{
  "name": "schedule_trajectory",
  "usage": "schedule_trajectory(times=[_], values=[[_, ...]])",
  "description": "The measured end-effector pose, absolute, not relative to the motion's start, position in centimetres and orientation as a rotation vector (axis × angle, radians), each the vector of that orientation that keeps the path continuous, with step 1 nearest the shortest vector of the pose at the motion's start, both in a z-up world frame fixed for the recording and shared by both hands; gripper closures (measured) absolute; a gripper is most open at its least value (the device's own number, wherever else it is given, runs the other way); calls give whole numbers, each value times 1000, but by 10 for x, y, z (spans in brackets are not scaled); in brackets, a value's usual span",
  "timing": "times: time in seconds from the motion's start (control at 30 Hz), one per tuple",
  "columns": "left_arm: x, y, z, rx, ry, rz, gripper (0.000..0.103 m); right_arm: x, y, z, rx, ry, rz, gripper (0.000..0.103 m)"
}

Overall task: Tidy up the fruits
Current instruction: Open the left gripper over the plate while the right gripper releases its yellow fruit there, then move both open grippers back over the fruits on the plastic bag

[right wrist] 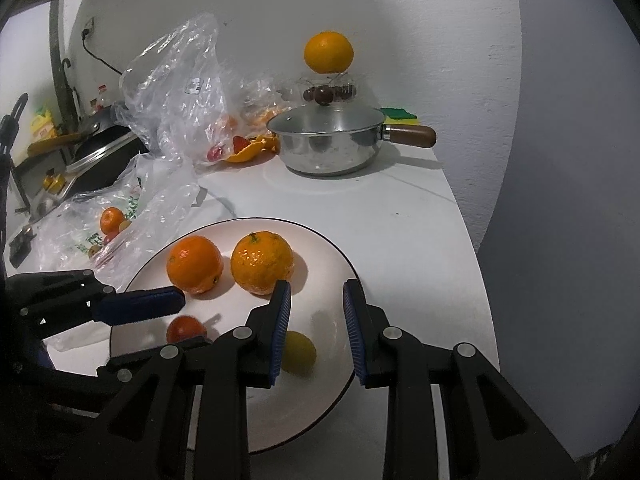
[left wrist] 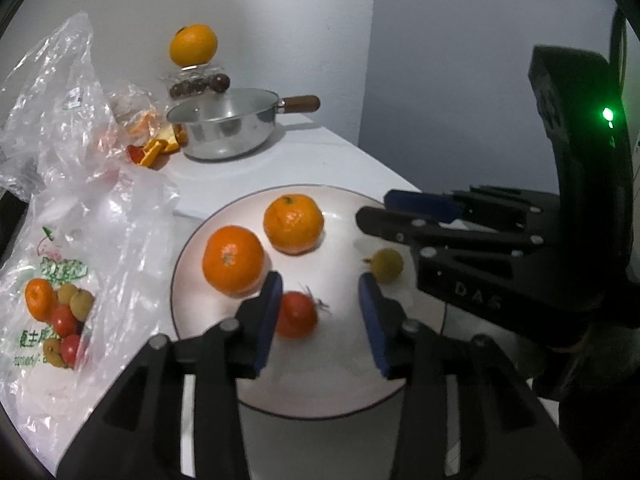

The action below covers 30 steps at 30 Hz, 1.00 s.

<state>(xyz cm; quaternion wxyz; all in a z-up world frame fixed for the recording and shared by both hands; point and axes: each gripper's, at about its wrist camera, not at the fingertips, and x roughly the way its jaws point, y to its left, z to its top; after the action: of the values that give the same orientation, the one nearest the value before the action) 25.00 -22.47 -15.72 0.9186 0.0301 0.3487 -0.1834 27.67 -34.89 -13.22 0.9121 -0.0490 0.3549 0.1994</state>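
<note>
— While both grippers hang over the plate point(right wrist: 344, 264), which fruit would you say is next?

— Hard to be sure. The left gripper point(left wrist: 320, 312) has its fingers spread wide, holding nothing, and the small red fruit point(left wrist: 298, 314) sits on the plate just inside its left finger. The right gripper point(right wrist: 316, 332) is open too, also empty, above the small yellow-green fruit point(right wrist: 300, 354) near the plate's right edge.

— And the two oranges?

— Both lie on the plate's far half, side by side: one orange point(right wrist: 194, 264) to the left, the other orange point(right wrist: 262, 262) just beside it. More fruit stays in the plastic bag point(left wrist: 60, 300) left of the plate, so my guess is the sorting is only partly done.

— How should the red one be taken?

— I'd centre it first. It is off to one side of the gap, so closing now would likely nudge it and roll it toward the nearer orange. Shift the left gripper over, lower until the pads flank its widest part, then close gently; it looks soft.

— Any risk from the right gripper?

— The two tools are close over the plate. I'd move one at a time, so the fingers don't clash or knock the yellow-green fruit off the rim.
</note>
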Motion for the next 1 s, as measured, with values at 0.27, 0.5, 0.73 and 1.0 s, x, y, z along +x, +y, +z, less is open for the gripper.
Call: schedule_trajectory(times=[0.27, 0.5, 0.73, 1.0], values=[[236, -212, -146, 44, 689, -364, 59, 261, -341, -118, -113, 714, 411, 74], [224, -198, -137, 37, 666, -355, 58, 248, -330, -107, -125, 699, 411, 74], [215, -180, -133, 24, 653, -322, 56, 239, -315, -102, -142, 697, 417, 74], [208, -154, -133, 2, 645, -295, 56, 232, -294, -99, -157, 697, 426, 73]])
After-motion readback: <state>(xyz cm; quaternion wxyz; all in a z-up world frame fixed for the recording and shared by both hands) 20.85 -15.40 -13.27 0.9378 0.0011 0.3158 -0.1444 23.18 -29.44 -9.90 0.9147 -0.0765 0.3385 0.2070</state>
